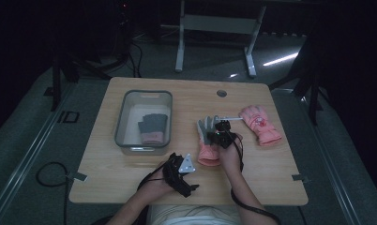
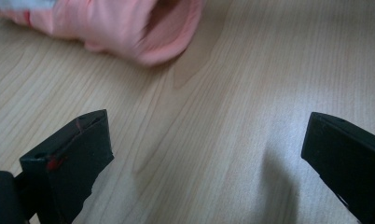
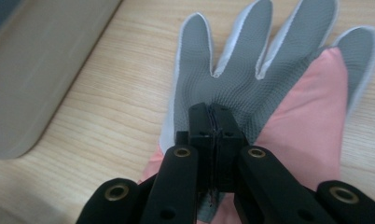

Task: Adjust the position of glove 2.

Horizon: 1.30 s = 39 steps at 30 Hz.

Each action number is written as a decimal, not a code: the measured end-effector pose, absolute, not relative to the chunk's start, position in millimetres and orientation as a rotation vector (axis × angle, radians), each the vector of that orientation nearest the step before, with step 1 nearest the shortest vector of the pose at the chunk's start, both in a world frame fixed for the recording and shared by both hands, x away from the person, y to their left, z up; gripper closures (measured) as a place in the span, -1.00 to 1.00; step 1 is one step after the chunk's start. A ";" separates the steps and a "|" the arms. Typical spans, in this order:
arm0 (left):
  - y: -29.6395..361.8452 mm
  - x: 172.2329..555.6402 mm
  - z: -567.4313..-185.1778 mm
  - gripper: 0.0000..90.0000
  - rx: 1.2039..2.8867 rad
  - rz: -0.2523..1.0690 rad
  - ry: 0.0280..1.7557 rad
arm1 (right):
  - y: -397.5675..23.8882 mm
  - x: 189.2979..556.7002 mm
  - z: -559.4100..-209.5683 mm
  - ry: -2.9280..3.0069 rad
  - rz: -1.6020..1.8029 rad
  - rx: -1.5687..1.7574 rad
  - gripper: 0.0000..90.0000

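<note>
Closed right claw (image 3: 212, 116) over the palm-up glove (image 3: 269, 93); left claw (image 2: 209, 158) gapes above bare table (image 2: 213, 93).

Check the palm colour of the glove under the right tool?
Grey, with a fine textured weave, on a pink glove; clearest in the right gripper view.

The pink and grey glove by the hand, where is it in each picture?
High view: the pink and grey glove lies mid-table, palm up, under the right claw.
Left gripper view: its pink cuff sits at the top edge.
Right gripper view: it fills the middle, fingers spread, behind the shut claw.
Shared landmark: the light wooden table.
</note>
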State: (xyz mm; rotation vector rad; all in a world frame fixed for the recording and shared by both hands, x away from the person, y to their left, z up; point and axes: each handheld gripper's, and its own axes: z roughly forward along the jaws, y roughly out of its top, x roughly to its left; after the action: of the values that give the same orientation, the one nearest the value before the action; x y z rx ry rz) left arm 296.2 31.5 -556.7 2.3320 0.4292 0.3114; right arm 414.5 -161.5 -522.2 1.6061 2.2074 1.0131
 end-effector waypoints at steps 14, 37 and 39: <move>33.7 297.1 -557.9 -0.97 2.338 0.311 0.423 | -152.0 421.5 -528.5 2.249 0.976 1.572 0.76; 30.9 296.4 -559.2 -0.97 2.344 0.305 0.430 | -311.1 431.9 -468.6 2.177 1.026 1.253 0.45; 31.0 296.5 -559.4 -0.97 2.342 0.304 0.431 | -319.3 435.0 -470.1 2.174 1.007 1.265 0.45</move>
State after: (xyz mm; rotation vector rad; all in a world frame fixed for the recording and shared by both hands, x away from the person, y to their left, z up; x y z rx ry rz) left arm 296.5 31.0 -559.4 2.3423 0.4314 0.3044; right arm 435.0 -319.3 -470.1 1.2647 2.1737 1.0070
